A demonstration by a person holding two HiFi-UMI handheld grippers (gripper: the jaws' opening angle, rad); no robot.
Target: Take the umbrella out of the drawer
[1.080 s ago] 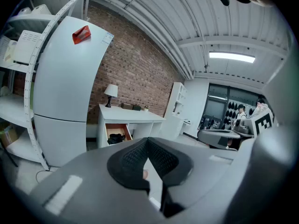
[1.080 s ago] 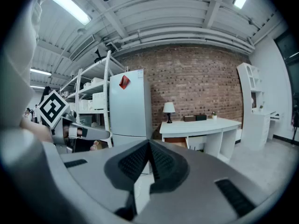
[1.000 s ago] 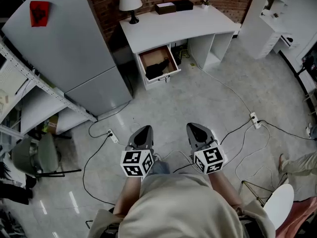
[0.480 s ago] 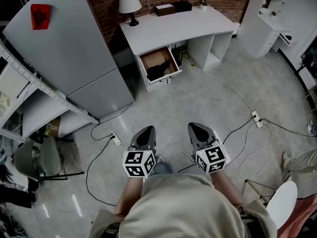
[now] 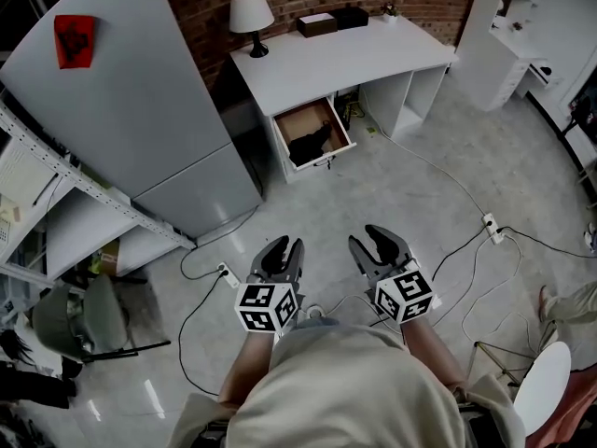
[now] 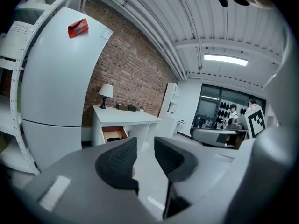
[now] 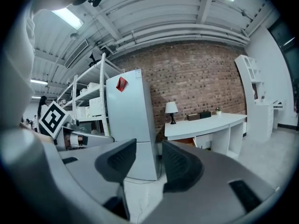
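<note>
**Both grippers empty, umbrella in the open drawer far ahead**

I have the left gripper [image 5: 283,248] and the right gripper [image 5: 376,242] side by side over the floor [image 5: 392,194], close in front of my body, both pointing towards the white surface [image 5: 345,59]. The left gripper's jaws have just been opening and stand a narrow gap apart, with only floor showing between the ribbed pads. The right gripper's jaws have also just been opening and stand somewhat wider, again with nothing between them.

The drawer [image 5: 300,119] is pulled out from under the left end of the surface, well ahead of both grippers and roughly on a line between them. A dark shape lies inside it towards the front, which I read as the umbrella [image 5: 313,143]; I cannot make out its details from here. Neither gripper is anywhere near it.

A lamp [image 5: 250,15] stands at the far left corner of the surface. A grey fridge [image 5: 121,101] stands ahead and to the left of the left gripper. Cables [image 5: 448,180] trail across the floor to the right of the right gripper.
</note>
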